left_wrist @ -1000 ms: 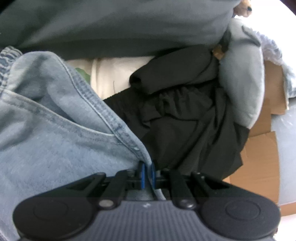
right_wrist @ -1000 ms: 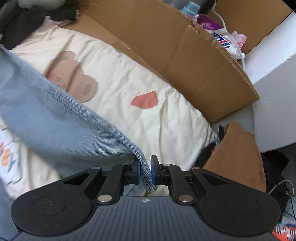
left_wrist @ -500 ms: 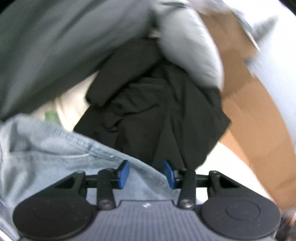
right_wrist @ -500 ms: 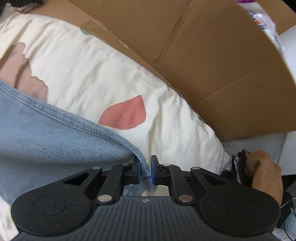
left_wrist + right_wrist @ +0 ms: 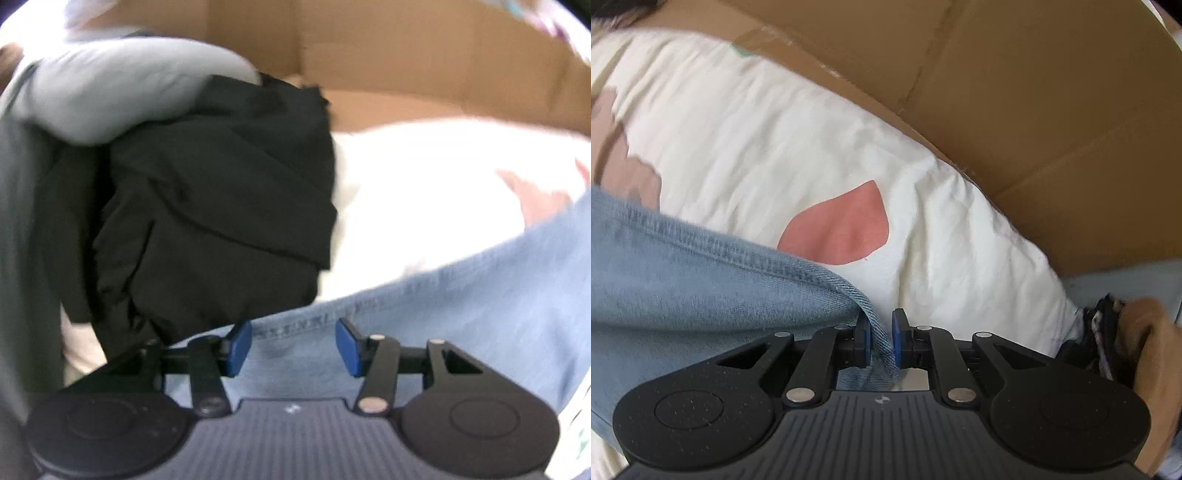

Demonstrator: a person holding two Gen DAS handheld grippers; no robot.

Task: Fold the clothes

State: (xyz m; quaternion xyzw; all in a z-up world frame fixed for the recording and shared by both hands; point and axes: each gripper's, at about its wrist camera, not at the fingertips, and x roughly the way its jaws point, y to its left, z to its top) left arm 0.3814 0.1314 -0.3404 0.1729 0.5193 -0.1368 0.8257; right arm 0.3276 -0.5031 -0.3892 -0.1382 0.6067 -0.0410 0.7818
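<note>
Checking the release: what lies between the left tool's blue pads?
In the left wrist view, light blue denim garment spans the gap of the left tool; neither pad presses it.

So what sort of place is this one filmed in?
Probably a bedroom at home: a cream bedcover with pink printed shapes, loose laundry such as a crumpled black garment and light-blue denim, and flattened brown cardboard alongside.
</note>
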